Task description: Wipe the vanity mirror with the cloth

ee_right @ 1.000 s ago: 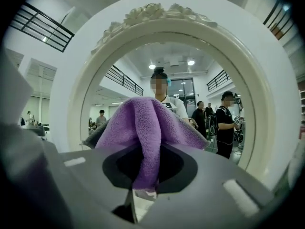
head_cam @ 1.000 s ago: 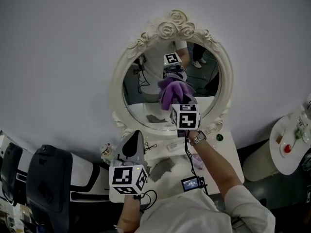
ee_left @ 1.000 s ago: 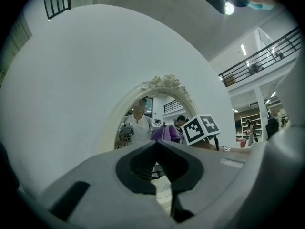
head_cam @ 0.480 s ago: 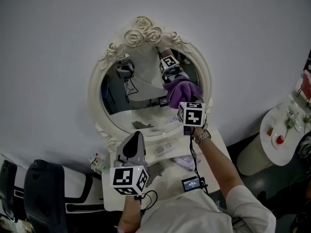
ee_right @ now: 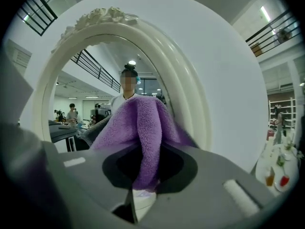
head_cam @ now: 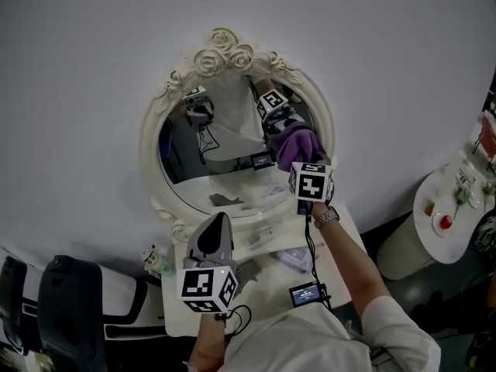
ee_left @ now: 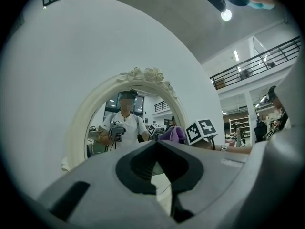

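The oval vanity mirror (head_cam: 209,161) in its cream frame with carved roses stands against the white wall. My right gripper (head_cam: 301,161) is shut on the purple cloth (head_cam: 298,146) and holds it against the glass at the mirror's right side, next to the frame. In the right gripper view the cloth (ee_right: 140,128) hangs down through the right gripper (ee_right: 145,171) in front of the mirror (ee_right: 81,89). My left gripper (head_cam: 214,223) is shut on nothing, low in front of the mirror over the table. The left gripper view shows the left gripper (ee_left: 156,144), the mirror (ee_left: 102,128) and the cloth (ee_left: 172,134).
The white vanity table (head_cam: 345,239) carries a small screen device (head_cam: 307,293), a grey rag (head_cam: 249,273) and small items. A round white side table (head_cam: 457,231) with cups stands at the right. A black chair (head_cam: 70,301) is at the lower left.
The right gripper has carried the cloth from the middle of the glass to its right edge, then slightly down. The left gripper has stayed put. The head view has shifted.
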